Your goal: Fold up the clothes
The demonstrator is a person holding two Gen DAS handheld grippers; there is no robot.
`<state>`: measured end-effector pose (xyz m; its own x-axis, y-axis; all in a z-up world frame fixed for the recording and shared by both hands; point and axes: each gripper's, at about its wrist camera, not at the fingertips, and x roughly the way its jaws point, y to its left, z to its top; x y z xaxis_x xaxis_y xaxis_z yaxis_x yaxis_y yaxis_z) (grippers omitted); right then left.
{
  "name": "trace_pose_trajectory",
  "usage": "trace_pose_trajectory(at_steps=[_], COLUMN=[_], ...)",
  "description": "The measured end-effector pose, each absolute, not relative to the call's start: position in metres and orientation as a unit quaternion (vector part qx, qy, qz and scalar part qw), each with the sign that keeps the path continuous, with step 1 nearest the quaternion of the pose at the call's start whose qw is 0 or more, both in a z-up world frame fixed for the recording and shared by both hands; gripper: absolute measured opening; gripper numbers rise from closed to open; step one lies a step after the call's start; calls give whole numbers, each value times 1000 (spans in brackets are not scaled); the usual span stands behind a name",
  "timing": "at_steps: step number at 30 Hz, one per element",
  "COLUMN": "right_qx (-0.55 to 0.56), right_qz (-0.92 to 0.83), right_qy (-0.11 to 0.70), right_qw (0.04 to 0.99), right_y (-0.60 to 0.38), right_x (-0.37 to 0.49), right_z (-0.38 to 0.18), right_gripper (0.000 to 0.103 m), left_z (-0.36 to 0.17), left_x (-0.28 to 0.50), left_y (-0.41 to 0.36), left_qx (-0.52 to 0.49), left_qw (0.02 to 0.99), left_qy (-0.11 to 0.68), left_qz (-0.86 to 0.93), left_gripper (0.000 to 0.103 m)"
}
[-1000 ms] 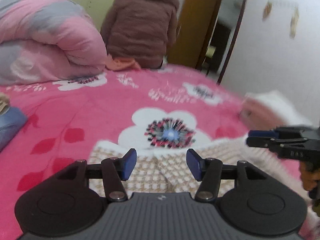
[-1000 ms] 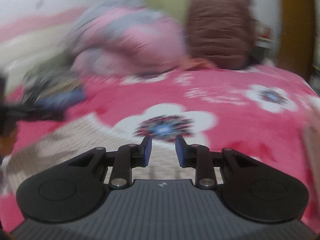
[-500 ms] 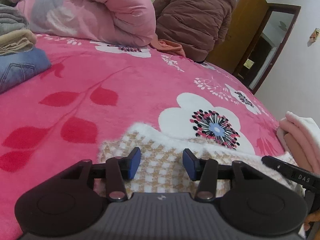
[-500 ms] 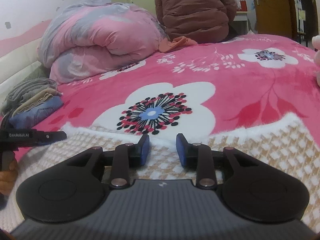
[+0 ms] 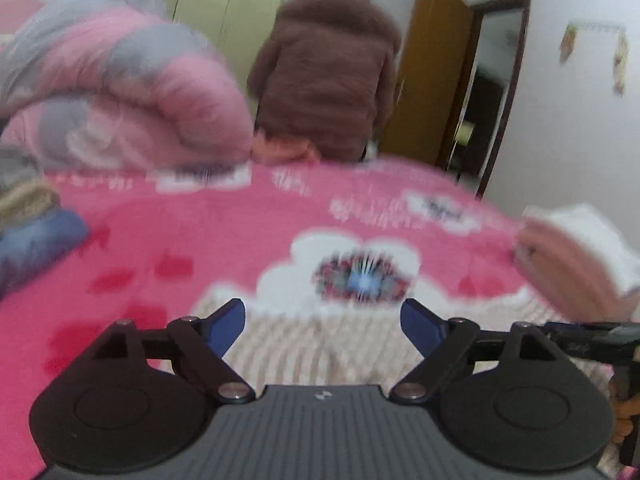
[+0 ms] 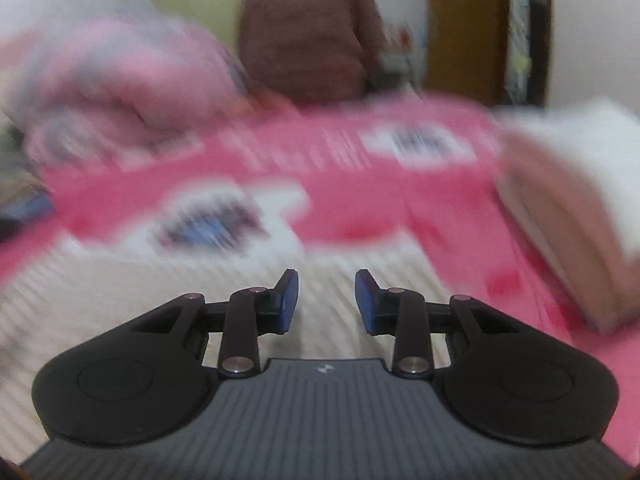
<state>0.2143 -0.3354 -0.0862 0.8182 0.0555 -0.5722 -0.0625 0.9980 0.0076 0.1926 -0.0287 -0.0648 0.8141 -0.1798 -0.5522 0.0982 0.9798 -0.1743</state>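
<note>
The left gripper (image 5: 322,322), jaws opening wide and empty, and the narrowly parted, empty right gripper (image 6: 327,300) hover over the checked sweater (image 5: 320,344) flat on the floral blanket (image 5: 224,232); a shallow pinch could snag blanket too.

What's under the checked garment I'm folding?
The checked garment lies on the pink floral blanket, whose white flower shows past its far edge. Anything beneath the garment is covered.

Beige-and-white checked garment (image 5: 320,348) on pink floral bedspread (image 5: 224,236)
</note>
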Motion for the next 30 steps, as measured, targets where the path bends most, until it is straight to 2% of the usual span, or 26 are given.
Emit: trace_pose_trajectory(at_steps=[2, 7, 9, 12, 14, 16, 17, 19, 23, 26, 30], right_qx=[-10, -24, 8, 20, 33, 56, 61, 36, 53, 34, -13], right_qz=[23, 22, 19, -2, -8, 1, 4, 1, 17, 41, 37], right_qy=[313, 317, 310, 301, 327, 326, 324, 312, 261, 247, 316], right_qw=[949, 948, 951, 954, 944, 944, 944, 949, 964, 968, 948], right_y=[-341, -343, -354, -371, -385, -393, -395, -392, -405, -407, -404], right_x=[220, 219, 207, 193, 199, 200, 200, 190, 135, 86, 66], right_z=[-106, -102, -87, -81, -106, -107, -105, -88, -49, -38, -88], right_gripper=[29, 29, 29, 29, 29, 29, 29, 27, 27, 27, 26], left_z=[-87, -68, -60, -74, -87, -92, -86, -71, -43, -43, -83], left_x=[200, 187, 176, 182, 188, 189, 184, 165, 111, 74, 70], left_y=[-24, -9, 1, 14, 28, 41, 43, 44, 52, 56, 61], left_qx=[-80, -110, -107, -88, -131, -173, -176, -156, -117, -112, -110], left_qw=[940, 942, 948, 940, 927, 915, 916, 926, 946, 948, 931], left_qy=[327, 315, 299, 331, 352, 364, 361, 343, 301, 293, 348], left_qz=[-49, -35, -34, -1, 5, 11, 17, 10, -14, -43, -23], left_gripper=[80, 80, 85, 85, 87, 83, 78, 78, 79, 79, 80])
